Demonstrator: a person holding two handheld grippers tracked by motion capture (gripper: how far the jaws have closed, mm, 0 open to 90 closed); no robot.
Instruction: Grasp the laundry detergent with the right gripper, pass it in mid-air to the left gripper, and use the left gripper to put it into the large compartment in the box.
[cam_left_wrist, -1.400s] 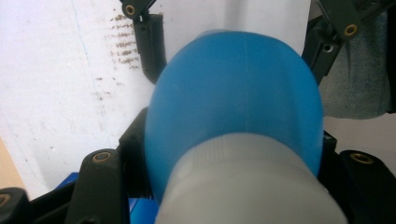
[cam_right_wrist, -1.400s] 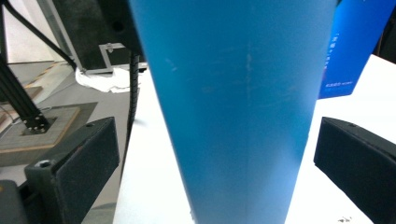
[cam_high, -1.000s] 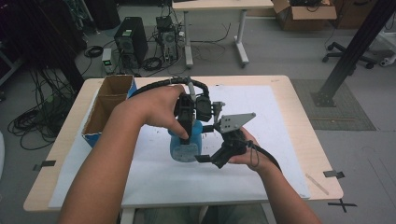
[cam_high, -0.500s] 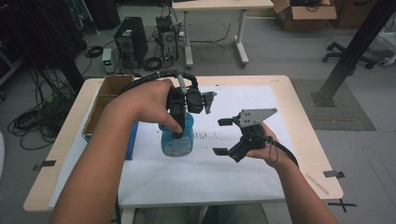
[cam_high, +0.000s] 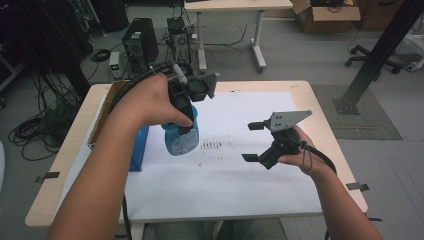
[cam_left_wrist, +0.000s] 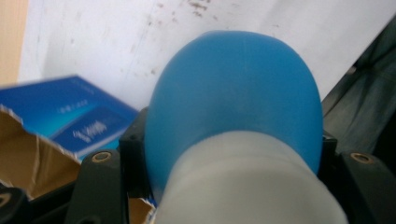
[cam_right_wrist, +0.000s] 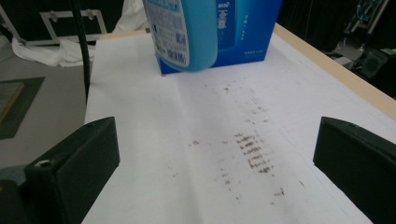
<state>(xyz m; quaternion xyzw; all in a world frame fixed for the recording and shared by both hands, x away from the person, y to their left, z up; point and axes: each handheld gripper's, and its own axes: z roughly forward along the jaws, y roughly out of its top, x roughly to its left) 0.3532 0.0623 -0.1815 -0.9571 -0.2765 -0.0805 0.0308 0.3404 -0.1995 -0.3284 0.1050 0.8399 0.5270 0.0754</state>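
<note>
The jaws of the left gripper are clenching a blue bottle near its white neck, one jaw on each side, as the left gripper view is showing. The bottle is hanging upright, with its long axis vertical, and its base seems to be lifted a little above the white paper. Behind it a blue box is standing, next to an open cardboard box at the left edge of the table.

The jaws of the right gripper are standing wide apart and are holding nothing. They are pointing toward the bottle, which is lying to their left in the high view, well apart from them. Between them a group of dark stains is marking the paper. The left hand is therefore the nearer one, and any next move with the bottle probably belongs to it.
</note>
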